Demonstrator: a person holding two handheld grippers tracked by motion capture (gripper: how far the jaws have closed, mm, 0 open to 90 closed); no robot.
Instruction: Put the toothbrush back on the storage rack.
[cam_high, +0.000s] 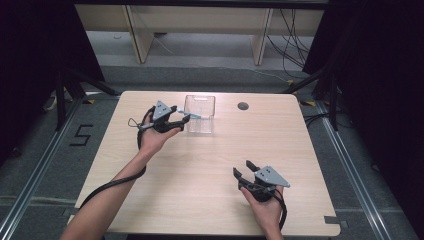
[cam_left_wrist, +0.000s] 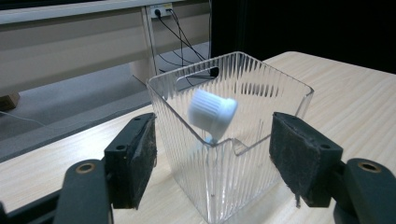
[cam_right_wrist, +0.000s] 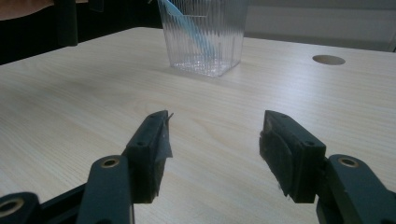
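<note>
Both grippers, left (cam_left_wrist: 212, 161) and right (cam_right_wrist: 215, 151), have jaws open; the tube (cam_left_wrist: 212, 113) leans inside the bin (cam_left_wrist: 233, 163), just beyond the left jaws.

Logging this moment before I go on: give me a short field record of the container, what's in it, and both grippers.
container: clear ribbed bin, upright at the table's far middle
contents: white-capped item with light blue body, leaning inside the bin
left gripper: open, jaws at the bin's near-left side, holding nothing
right gripper: open, empty, over the near right of the table
other: round hole right of the bin
</note>
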